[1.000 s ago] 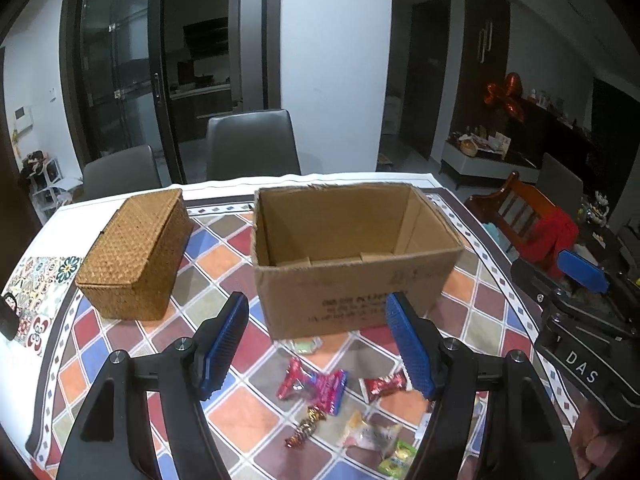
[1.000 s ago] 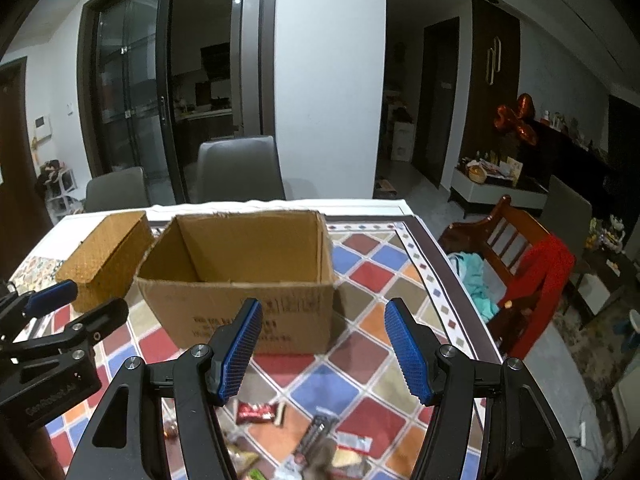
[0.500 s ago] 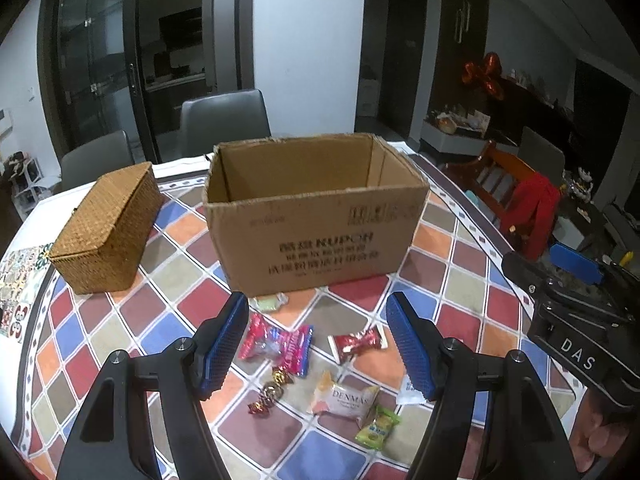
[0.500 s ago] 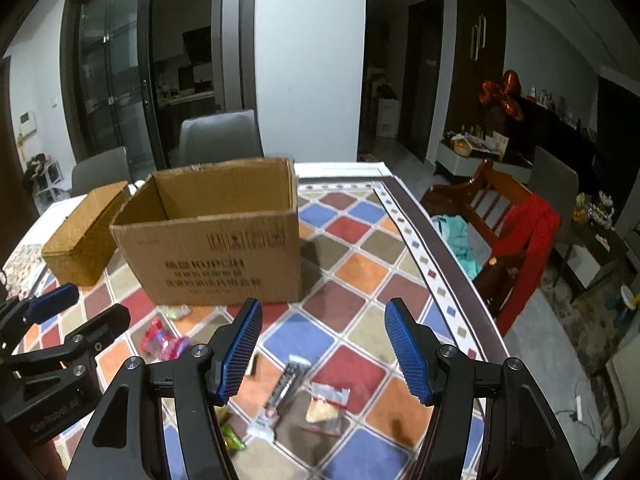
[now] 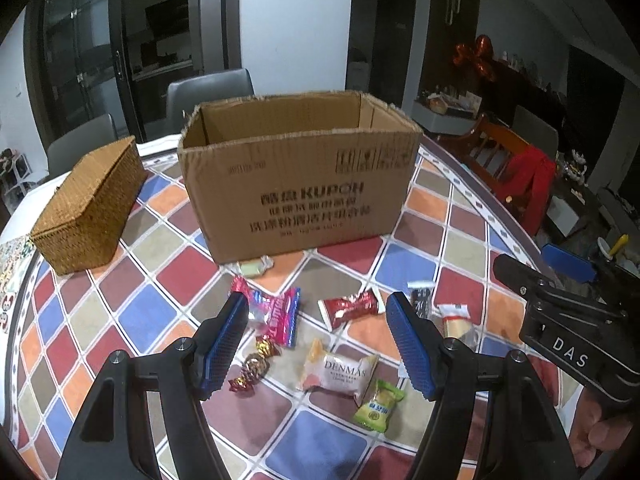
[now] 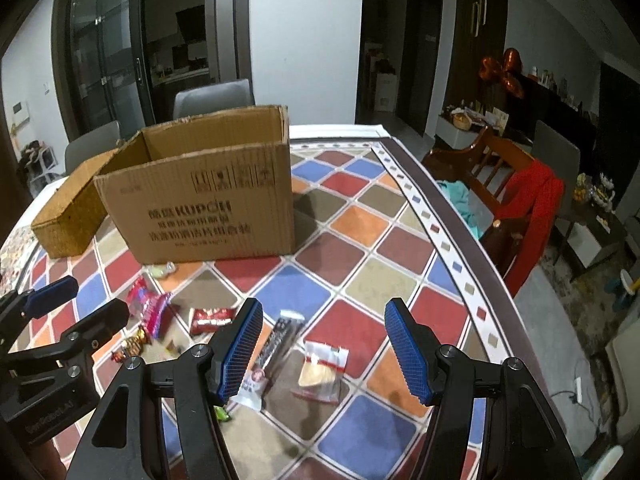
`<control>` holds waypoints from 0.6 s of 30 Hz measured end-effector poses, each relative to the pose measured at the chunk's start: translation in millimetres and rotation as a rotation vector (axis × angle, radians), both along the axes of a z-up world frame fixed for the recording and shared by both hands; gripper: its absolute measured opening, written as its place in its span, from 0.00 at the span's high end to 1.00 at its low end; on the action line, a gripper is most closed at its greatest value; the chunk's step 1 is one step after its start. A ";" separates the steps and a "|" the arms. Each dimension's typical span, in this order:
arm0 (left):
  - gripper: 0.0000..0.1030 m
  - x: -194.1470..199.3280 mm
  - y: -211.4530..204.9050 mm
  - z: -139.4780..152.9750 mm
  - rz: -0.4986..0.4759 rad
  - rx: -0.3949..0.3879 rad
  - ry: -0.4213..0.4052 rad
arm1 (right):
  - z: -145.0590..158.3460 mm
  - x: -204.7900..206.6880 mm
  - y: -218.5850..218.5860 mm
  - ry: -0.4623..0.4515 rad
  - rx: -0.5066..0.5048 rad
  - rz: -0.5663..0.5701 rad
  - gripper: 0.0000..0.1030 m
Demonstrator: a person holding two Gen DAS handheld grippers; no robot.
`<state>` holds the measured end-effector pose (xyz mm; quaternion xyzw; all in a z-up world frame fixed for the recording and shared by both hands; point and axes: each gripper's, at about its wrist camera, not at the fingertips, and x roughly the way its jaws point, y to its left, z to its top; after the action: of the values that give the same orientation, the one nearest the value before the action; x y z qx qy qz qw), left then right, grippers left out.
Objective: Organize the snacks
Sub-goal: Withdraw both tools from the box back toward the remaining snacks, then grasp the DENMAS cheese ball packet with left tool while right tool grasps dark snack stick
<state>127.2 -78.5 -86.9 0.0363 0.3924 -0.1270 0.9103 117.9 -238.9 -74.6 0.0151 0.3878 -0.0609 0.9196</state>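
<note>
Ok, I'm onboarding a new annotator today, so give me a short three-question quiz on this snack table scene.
1. True or false: the brown cardboard box has its top open.
2. Which lies nearest the box's front wall? A) the pale green wrapped candy B) the white DENMAS packet C) the yellow-green sachet
3. Fill in: the woven wicker basket stands to the ___ of the box in the left wrist view.

Key: 1 true; 2 A; 3 left. Both the left hand-held gripper and the right hand-held gripper are open and hold nothing.
</note>
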 end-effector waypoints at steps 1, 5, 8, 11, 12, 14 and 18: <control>0.31 -0.1 0.1 -2.3 -0.002 0.000 0.005 | -2.9 -0.3 0.2 0.005 -0.001 0.000 0.37; 0.31 -0.2 0.0 -14.8 -0.009 0.008 0.027 | -12.8 -1.2 0.2 0.021 -0.001 0.001 0.37; 0.31 -2.0 0.4 -24.1 -0.019 0.003 0.045 | -18.0 -1.6 2.0 0.033 0.004 0.005 0.37; 0.31 -3.3 -1.6 -33.6 -0.030 0.006 0.064 | -23.5 -4.3 4.5 0.042 0.003 0.015 0.37; 0.31 -3.5 -2.6 -36.2 -0.033 0.008 0.069 | -25.4 -4.4 5.5 0.044 0.003 0.017 0.37; 0.31 -4.5 -4.2 -41.4 -0.042 0.010 0.079 | -29.6 -4.6 6.9 0.052 0.003 0.025 0.37; 0.31 -6.0 -5.5 -51.0 -0.061 0.014 0.091 | -38.9 -3.9 8.9 0.073 0.013 0.040 0.37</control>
<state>121.2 -84.0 -137.9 0.0488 0.4332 -0.1532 0.8868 114.0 -230.0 -113.5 0.0110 0.4217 -0.0404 0.9058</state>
